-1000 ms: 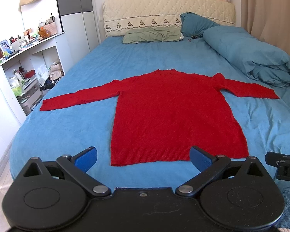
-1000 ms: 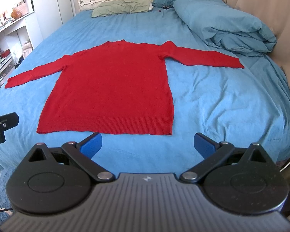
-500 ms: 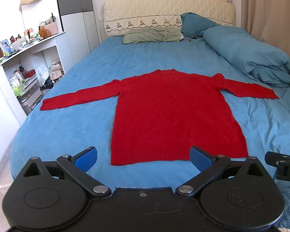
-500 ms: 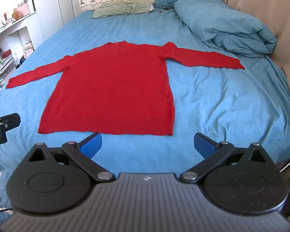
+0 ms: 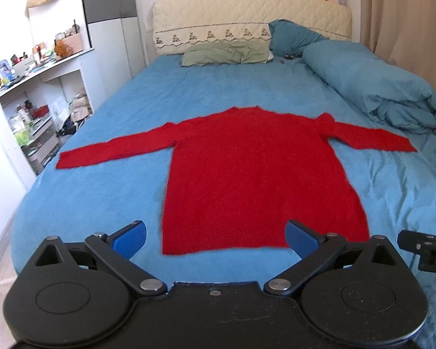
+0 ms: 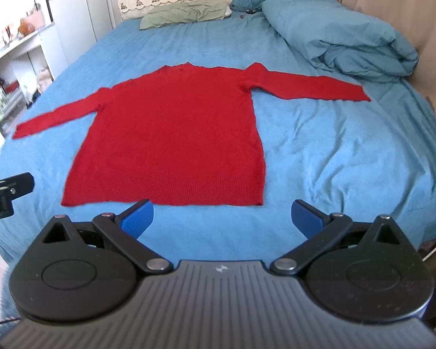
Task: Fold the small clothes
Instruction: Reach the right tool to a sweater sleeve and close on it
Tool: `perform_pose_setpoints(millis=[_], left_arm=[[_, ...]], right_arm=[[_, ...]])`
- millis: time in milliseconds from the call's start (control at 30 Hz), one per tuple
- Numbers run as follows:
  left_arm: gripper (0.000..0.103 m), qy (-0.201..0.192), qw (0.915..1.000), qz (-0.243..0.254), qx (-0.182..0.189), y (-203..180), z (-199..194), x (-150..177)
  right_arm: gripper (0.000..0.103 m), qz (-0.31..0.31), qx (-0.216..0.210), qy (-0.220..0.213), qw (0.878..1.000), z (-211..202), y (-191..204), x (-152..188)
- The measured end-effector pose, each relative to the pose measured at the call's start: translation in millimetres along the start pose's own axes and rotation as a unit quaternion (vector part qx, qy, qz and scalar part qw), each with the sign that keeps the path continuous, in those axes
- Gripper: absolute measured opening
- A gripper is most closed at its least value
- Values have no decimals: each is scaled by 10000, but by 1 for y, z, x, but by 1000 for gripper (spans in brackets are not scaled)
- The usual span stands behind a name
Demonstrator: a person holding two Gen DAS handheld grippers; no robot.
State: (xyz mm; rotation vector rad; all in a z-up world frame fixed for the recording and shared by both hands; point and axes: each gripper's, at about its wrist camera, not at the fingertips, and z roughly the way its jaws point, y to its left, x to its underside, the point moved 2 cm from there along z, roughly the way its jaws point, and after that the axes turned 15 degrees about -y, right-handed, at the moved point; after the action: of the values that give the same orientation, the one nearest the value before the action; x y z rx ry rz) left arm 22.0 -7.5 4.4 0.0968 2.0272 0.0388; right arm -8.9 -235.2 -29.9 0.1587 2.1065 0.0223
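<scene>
A red long-sleeved sweater (image 5: pixel 255 174) lies flat on the blue bed sheet (image 5: pixel 107 186), both sleeves spread out to the sides and the hem nearest me. It also shows in the right wrist view (image 6: pixel 177 133). My left gripper (image 5: pixel 215 240) is open and empty, held above the hem near the foot of the bed. My right gripper (image 6: pixel 222 218) is open and empty, just short of the hem's right part. A piece of the right gripper (image 5: pixel 427 251) shows at the right edge of the left wrist view.
A bunched blue duvet (image 5: pixel 372 84) lies along the bed's right side. Green and blue pillows (image 5: pixel 226 53) sit at the padded headboard (image 5: pixel 247 17). A cluttered white shelf unit (image 5: pixel 29 101) stands left of the bed. A beige curtain (image 5: pixel 407 29) hangs on the right.
Both grippers have moved forward toward the sweater's hem, the right one more. The sweater has not moved and both grippers stay open.
</scene>
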Motion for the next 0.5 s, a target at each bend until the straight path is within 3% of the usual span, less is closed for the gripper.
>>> perform_pose_setpoints(millis=[267,500], left_arm=[[103,-201,9988,95,438,-30,73,-55],[103,-121,9968,-143,782,-61,190,-98]], right_arm=[[103,408,325,-285,9982,40,-47,-49],[103,1096,597,-621,9902,134,-125,-94]])
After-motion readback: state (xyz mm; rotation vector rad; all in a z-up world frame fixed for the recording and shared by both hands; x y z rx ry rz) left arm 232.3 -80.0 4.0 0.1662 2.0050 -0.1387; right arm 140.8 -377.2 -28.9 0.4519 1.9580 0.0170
